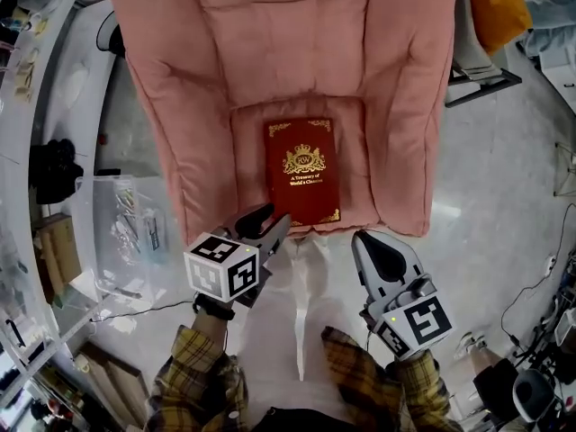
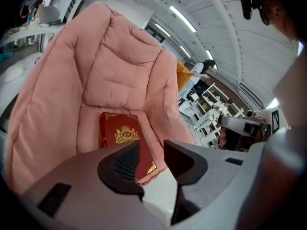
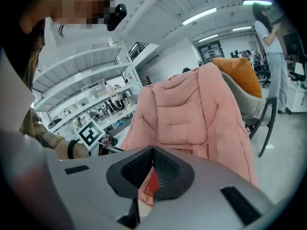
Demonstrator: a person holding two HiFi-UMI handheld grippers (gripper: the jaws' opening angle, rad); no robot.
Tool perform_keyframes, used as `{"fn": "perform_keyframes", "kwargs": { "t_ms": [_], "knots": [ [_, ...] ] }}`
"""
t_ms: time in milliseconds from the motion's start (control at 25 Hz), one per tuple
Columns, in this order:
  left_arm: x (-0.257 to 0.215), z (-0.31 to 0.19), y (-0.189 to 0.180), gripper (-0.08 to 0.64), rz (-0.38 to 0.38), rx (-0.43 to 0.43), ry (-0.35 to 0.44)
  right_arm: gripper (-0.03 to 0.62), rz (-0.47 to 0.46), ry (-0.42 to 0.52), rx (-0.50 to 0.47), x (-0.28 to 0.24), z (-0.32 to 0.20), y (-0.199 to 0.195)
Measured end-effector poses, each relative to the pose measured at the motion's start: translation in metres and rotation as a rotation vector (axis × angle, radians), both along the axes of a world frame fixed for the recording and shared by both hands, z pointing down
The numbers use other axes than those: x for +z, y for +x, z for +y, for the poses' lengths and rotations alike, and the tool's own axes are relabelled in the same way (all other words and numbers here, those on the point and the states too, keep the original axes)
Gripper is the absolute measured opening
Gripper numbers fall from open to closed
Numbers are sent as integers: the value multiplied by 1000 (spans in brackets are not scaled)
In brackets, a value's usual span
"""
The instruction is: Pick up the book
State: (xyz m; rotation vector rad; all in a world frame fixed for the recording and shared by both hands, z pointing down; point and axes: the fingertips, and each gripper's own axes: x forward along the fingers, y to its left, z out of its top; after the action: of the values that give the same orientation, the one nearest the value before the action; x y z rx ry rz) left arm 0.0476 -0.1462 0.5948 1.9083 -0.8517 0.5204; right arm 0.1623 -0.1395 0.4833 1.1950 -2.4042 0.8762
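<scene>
A dark red book (image 1: 302,171) with a gold crest lies flat on the seat of a pink padded chair (image 1: 288,52), its near edge by the seat's front lip. My left gripper (image 1: 273,220) hovers just before the book's near left corner, its jaws apart with nothing between them. In the left gripper view the book (image 2: 120,135) sits beyond the left gripper (image 2: 152,150). My right gripper (image 1: 364,241) hangs off the seat's front right, jaws together and empty. The right gripper view shows a sliver of the book (image 3: 151,183) behind the right gripper (image 3: 153,151).
A clear plastic box (image 1: 126,232) stands on the floor left of the chair, beside white shelving (image 1: 36,79). An orange-cushioned chair (image 1: 499,3) stands at the back right. Cables and gear lie on the floor at the right (image 1: 540,367). A person (image 3: 268,56) stands far off.
</scene>
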Motion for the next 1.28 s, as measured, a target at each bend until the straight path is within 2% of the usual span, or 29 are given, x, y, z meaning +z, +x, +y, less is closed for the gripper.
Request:
{"fn": "perform_keyframes", "kwargs": {
  "t_ms": [200,400,680,880,1080,1280],
  "knots": [
    [66,13,-6,178,-14,27,-106,17,-10,-1,7,24,-3,-2],
    [122,31,-11,221,-30,4,-221,17,-20,-51,9,47,7,-1],
    [160,40,-12,275,29,1,-326,17,-42,-92,20,61,7,-6],
    [184,41,-10,288,41,24,-379,17,-52,-108,17,66,7,-12],
    [196,33,-8,305,88,35,-400,17,-61,-131,19,72,10,-10],
    [212,31,-1,324,74,62,-428,17,-62,-148,28,79,10,-2]
  ]
}}
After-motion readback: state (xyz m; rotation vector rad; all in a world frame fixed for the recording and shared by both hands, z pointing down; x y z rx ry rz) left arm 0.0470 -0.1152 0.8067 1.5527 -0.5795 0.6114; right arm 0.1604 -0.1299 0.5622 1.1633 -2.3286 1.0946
